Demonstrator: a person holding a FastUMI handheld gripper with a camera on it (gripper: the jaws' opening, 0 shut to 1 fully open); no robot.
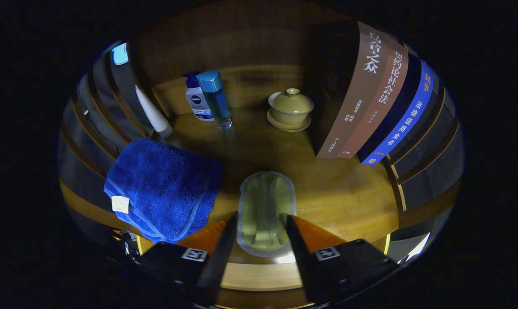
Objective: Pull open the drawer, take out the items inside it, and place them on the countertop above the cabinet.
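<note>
**A:** Wood is seen all round in the gripper view: a countertop (327,189) with things set out on it. What is held?

**B:** A pale, flat packet (265,212) is pinched between the two fingers of the gripper (261,234), one finger pressed on each side, just over the near edge of the countertop. What it is exactly cannot be told.

**A:** How far along is the task judged to be?

**B:** Well along, it is judged. The packet is held over the countertop but is not yet let go. A blue towel (162,191) is already lying just beside the fingers, though whether it came from the drawer cannot be told. Whether anything is left in the drawer cannot be told either.

**A:** And the count?

**B:** One packet, one towel. Beyond the fingers, two bottles (209,98) are stood side by side, with one white tube (154,113) leaned near them. One lidded cup (290,109) is set on a saucer. Three books (379,98) are stood upright, touching one another.
</note>
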